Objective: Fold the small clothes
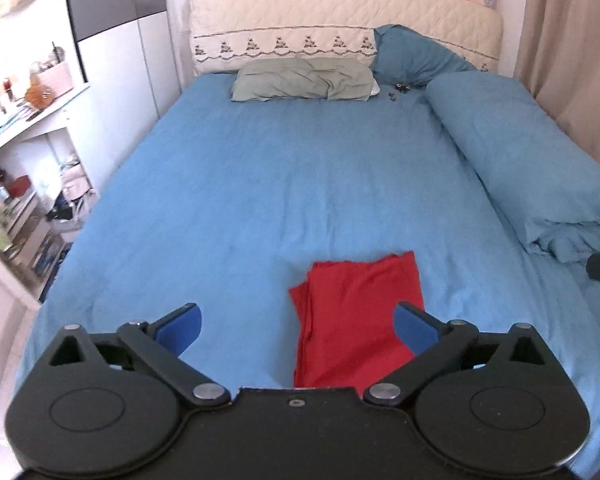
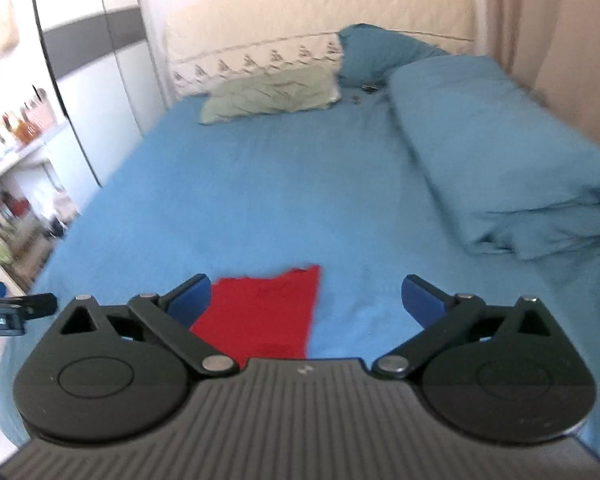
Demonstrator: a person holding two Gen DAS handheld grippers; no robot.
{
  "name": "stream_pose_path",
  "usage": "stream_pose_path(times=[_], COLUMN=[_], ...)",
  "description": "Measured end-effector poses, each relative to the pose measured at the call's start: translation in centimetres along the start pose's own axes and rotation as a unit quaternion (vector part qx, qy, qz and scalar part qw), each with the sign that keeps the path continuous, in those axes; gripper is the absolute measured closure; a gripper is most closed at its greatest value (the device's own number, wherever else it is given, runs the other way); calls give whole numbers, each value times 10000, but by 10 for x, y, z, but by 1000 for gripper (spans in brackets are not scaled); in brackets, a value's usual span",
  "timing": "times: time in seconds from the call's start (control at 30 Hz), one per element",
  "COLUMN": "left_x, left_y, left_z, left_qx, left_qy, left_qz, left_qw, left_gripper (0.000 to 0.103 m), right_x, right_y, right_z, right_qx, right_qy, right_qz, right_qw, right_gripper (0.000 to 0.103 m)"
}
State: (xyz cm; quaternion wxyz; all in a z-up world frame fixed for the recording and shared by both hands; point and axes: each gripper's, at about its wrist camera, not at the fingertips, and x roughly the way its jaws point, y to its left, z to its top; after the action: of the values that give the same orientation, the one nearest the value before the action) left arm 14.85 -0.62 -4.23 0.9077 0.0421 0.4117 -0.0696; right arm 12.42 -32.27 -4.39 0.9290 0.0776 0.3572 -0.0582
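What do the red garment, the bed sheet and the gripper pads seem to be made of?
Red garment: thin soft fabric, perhaps cotton knit; matte, folded in limp layers with soft edges.
Bed sheet: woven cloth, probably cotton; matte blue with fine wrinkles.
Left gripper pads: blue, smooth, perhaps rubber or plastic; the look leaves it open. The arms look like black matte plastic.

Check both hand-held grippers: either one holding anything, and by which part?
Nothing is held. The left hand-held gripper and right hand-held gripper both stand open with empty jaws, above the folded red garment lying on the blue bed sheet.
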Motion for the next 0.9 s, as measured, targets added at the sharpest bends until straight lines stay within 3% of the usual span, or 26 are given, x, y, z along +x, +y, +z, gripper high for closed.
stream_pose_path(times=[0.13,0.4,0.9], left_x=[-34,-64,-84], left_y=[-3,10,2], left_z=[-15,-48,-58], left_qx=[12,-168,106], left_qy=[367,930,835], left_qz=[305,182,51], left_qw=[9989,9954,9964], left_gripper=[0,0,0], right_x=[-43,-85,-105], right_y=[19,43,54], right_z=[-2,-34,-54], right_qx=[-122,-100,2], right_qy=[542,1224,1632], right_qz=[-185,-407,-785], right_qw=[9983,9916,9835], right_gripper=[0,0,0])
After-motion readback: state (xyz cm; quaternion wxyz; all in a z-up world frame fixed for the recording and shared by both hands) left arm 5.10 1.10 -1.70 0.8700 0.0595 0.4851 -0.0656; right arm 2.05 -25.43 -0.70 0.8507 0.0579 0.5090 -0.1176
